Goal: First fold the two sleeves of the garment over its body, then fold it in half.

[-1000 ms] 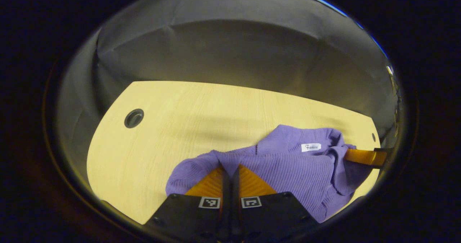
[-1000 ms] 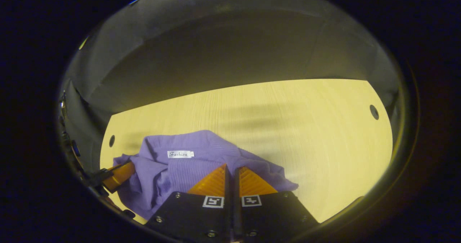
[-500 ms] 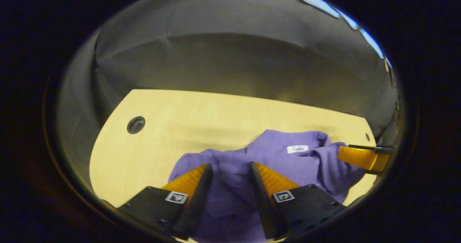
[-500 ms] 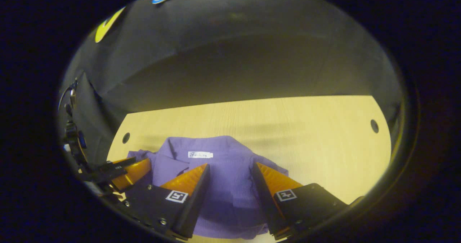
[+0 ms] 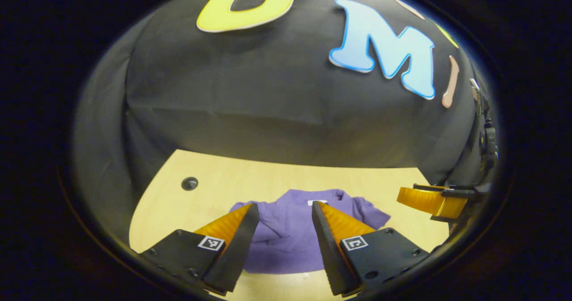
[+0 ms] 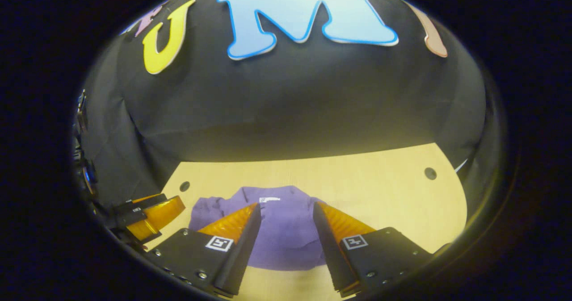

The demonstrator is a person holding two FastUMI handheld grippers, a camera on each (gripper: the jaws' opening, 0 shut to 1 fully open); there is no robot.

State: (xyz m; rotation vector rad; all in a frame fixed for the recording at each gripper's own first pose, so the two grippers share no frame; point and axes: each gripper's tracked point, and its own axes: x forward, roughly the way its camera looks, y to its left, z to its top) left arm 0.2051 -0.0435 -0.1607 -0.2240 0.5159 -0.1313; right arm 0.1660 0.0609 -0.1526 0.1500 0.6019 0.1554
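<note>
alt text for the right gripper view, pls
A folded purple garment lies on a light wooden table, seen between the open fingers of the right hand-held gripper. The left hand-held gripper sits at the left edge.

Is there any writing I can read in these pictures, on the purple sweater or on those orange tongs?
White label at the collar of the purple sweater: printed, but too small and blurred to read.
Square black-and-white markers on the left tongs and right tongs: coded patterns, no words or numbers.
Wooden table: no writing on it.
</note>
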